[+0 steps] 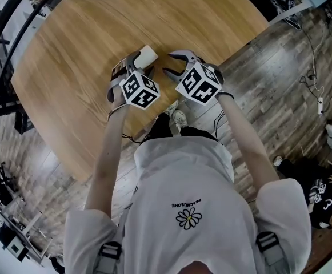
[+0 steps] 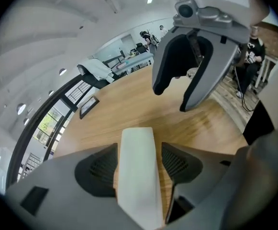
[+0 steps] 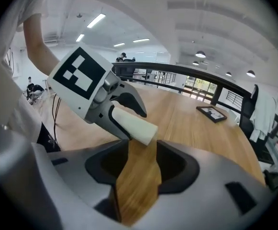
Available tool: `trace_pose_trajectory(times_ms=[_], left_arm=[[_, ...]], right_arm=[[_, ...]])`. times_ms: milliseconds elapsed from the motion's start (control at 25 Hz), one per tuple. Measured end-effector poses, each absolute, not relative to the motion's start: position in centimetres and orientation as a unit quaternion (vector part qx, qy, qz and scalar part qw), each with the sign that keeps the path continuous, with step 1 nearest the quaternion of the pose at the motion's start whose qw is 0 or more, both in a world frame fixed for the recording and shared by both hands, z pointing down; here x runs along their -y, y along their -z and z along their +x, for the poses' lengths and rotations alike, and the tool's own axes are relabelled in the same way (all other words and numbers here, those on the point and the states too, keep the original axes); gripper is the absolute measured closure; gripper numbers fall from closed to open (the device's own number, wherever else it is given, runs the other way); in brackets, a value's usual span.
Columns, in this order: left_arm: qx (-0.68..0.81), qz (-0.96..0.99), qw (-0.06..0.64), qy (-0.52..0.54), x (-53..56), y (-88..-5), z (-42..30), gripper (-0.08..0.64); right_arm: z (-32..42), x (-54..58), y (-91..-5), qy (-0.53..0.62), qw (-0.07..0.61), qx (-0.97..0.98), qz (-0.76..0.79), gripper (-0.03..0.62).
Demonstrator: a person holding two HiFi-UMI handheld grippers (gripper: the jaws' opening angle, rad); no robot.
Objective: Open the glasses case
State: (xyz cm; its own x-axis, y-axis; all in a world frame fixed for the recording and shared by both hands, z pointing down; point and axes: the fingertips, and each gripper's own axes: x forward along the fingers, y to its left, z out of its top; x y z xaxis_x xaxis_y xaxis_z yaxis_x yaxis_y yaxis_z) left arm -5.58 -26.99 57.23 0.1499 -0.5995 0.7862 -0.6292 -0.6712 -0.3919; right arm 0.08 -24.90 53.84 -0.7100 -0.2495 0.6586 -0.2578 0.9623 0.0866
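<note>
- The round, light-wood worktop [image 1: 86,33] fills the upper left of the head view. A dark, flat rectangular frame [image 2: 88,107] lies well apart from the work, at the left of the left gripper view.
- The left gripper [image 2: 139,150] sits just left of centre in the head view and points down at the wood. Its tongs are spread and straddle the case lengthwise.
  - In its own view a strip of wood shows between the case and the right-hand pad, so we read the tongs as released, not clenched.
  - On the other pad we cannot tell whether there is contact.
- The white, smooth, oblong glasses case [image 1: 147,55] lies at the centre of the head view, near the worktop edge closest to the person.
  - It appears to rest on the wood and looks closed; we see no gap at any seam.
  - We judge it is framed this way so that one side can pin the body.
- The right gripper [image 3: 141,162] is just right of the case, with its tongs apart and only bare wood between them.
  - In its own view the free end of the case sits just beyond its tips.
  - We judge it is placed there to take the lid end once the other side clamps; the opening has not begun.
</note>
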Motion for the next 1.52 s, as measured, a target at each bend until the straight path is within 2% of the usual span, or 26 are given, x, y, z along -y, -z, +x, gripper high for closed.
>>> trace_pose_trajectory(times_ms=[120, 400, 760, 1000, 1040, 1080, 1520], left_arm=[[0.402, 0.756, 0.040, -0.515, 27.3, -57.8, -6.1, 0.264], [0.386, 0.757, 0.067, -0.523, 27.6, -58.4, -6.3, 0.264], [0.362, 0.766, 0.088, -0.524, 27.6, -58.5, -6.3, 0.276], [0.353, 0.780, 0.102, -0.506, 27.9, -58.3, -6.4, 0.279], [0.351, 0.782, 0.104, -0.505, 27.9, -58.3, -6.5, 0.279], [0.349, 0.782, 0.106, -0.505, 27.8, -58.3, -6.5, 0.279], [0.320, 0.789, 0.154, -0.501, 28.0, -58.1, -6.8, 0.288]], right_arm=[[-1.1, 26.0, -54.9, -0.018, 0.359, 0.924, 0.129, 0.419], [-2.1, 26.7, -58.7, -0.018, 0.424, 0.902, 0.074, 0.419], [-3.6, 26.8, -59.8, -0.028, 0.433, 0.899, 0.059, 0.436], [-3.6, 27.2, -59.6, -0.026, 0.414, 0.908, 0.058, 0.458], [-3.7, 27.4, -59.6, -0.020, 0.414, 0.908, 0.064, 0.512], [-3.7, 27.6, -59.7, -0.015, 0.414, 0.908, 0.066, 0.518], [-4.0, 27.6, -59.7, -0.012, 0.420, 0.906, 0.051, 0.523]])
